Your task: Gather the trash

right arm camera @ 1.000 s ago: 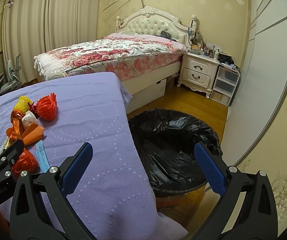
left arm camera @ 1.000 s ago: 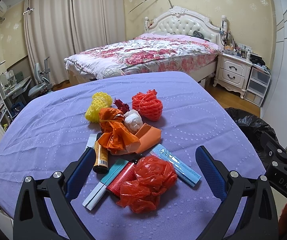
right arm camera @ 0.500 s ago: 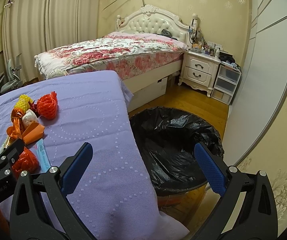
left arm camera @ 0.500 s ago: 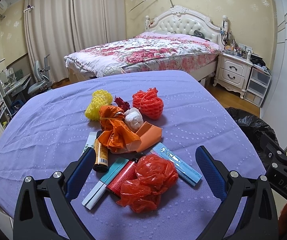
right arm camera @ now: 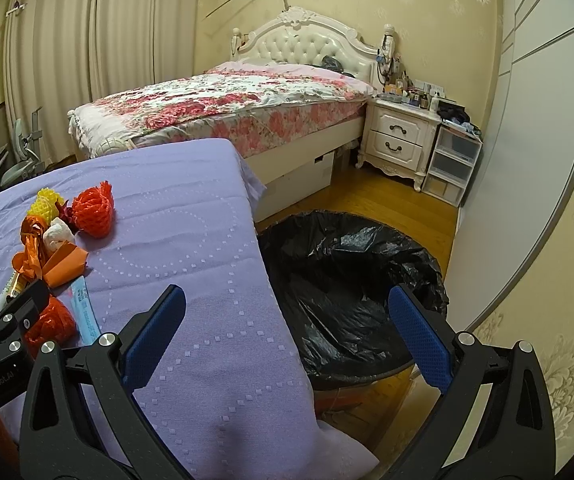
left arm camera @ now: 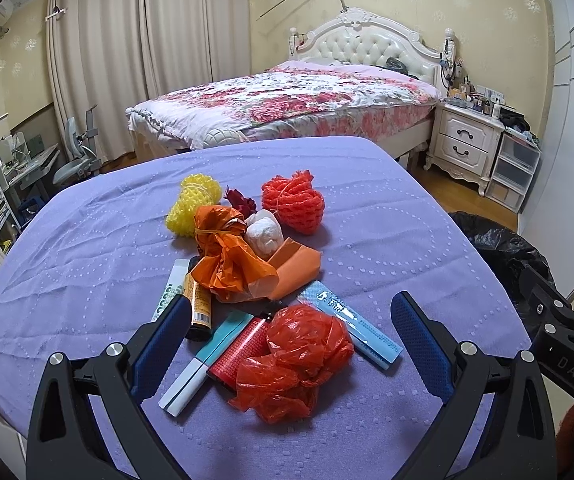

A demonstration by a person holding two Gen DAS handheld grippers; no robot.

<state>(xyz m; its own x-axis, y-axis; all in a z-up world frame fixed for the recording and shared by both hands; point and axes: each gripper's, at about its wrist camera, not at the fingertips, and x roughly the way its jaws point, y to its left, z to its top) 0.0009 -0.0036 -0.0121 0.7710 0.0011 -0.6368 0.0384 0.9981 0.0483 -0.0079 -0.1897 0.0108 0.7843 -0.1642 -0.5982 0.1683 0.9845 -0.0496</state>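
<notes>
Though the pile of litter sits in plain sight on the purple tablecloth [left arm camera: 87, 248], parts of it stay hidden: the orange plastic bag [left arm camera: 229, 260] covers the top of a small amber bottle [left arm camera: 199, 310], and the red crumpled bag [left arm camera: 293, 356] lies over one end of the red packet [left arm camera: 239, 354] beside the teal stick [left arm camera: 203, 362], while print on the blue sachet [left arm camera: 351, 326] is too small to read. Left gripper [left arm camera: 287, 344] hangs just above that red bag, fingers spread wide and holding nothing. Right gripper [right arm camera: 287, 336] is likewise splayed and empty, straddling the table edge and the black-lined bin [right arm camera: 351, 296] on the floor, whose base is cut off behind the cloth. Compared with a second ago, the pile looks slightly farther up in the left view, otherwise nothing on the table has shifted
</notes>
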